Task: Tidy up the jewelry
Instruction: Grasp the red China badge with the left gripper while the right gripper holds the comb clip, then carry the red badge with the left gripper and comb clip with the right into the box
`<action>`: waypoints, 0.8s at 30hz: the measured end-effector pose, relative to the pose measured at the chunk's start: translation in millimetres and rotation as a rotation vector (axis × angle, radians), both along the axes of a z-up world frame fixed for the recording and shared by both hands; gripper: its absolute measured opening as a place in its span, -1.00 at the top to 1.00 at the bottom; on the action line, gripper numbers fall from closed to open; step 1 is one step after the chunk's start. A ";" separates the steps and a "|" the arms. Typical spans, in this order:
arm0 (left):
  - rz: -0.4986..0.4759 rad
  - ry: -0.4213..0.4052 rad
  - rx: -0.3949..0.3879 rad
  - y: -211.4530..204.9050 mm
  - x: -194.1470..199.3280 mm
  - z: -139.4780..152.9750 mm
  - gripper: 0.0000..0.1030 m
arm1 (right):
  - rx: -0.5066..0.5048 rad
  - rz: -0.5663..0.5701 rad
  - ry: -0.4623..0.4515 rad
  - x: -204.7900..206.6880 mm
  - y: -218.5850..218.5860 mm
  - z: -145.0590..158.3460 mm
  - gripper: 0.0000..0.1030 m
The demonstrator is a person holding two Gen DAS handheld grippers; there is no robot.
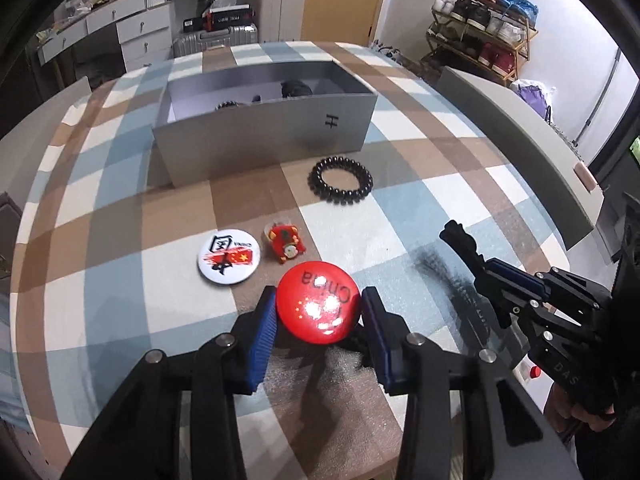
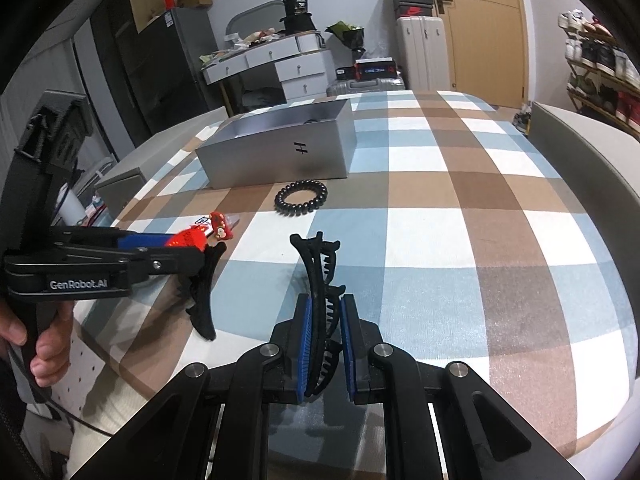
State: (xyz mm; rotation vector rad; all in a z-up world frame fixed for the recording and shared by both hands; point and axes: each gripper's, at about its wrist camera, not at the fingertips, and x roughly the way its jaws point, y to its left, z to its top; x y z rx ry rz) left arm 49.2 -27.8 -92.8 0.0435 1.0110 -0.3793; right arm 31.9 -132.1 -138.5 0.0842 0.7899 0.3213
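Left gripper [image 1: 320, 308] pinches red badge [image 1: 318, 304]; right gripper [image 2: 325, 320] clamps hair claw [image 2: 320, 280]. Lift badge level, carry to box [image 1: 264, 128] at 12 o'clock.

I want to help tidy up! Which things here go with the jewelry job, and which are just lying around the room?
For the job: red badge in the left gripper, black hair clip in the right gripper, white badge, black coil bracelet, red charm, grey box.

Lying about: suitcases, shoe rack, white drawers.
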 end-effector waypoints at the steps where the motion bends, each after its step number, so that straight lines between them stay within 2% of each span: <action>1: 0.002 -0.004 -0.005 1.0 -0.3 2.4 0.30 | 0.004 0.001 0.000 0.8 -0.1 0.5 0.74; 10: 0.029 -0.094 -0.055 12.6 12.5 38.3 0.30 | 0.081 0.045 -0.027 24.8 5.3 25.9 0.74; 15: 0.043 -0.156 -0.035 20.8 32.9 54.9 0.30 | 0.105 0.070 -0.072 48.0 16.2 46.0 0.74; 24: 0.064 -0.179 -0.074 37.5 76.8 59.5 0.30 | 0.134 0.118 -0.122 102.0 36.2 81.3 0.74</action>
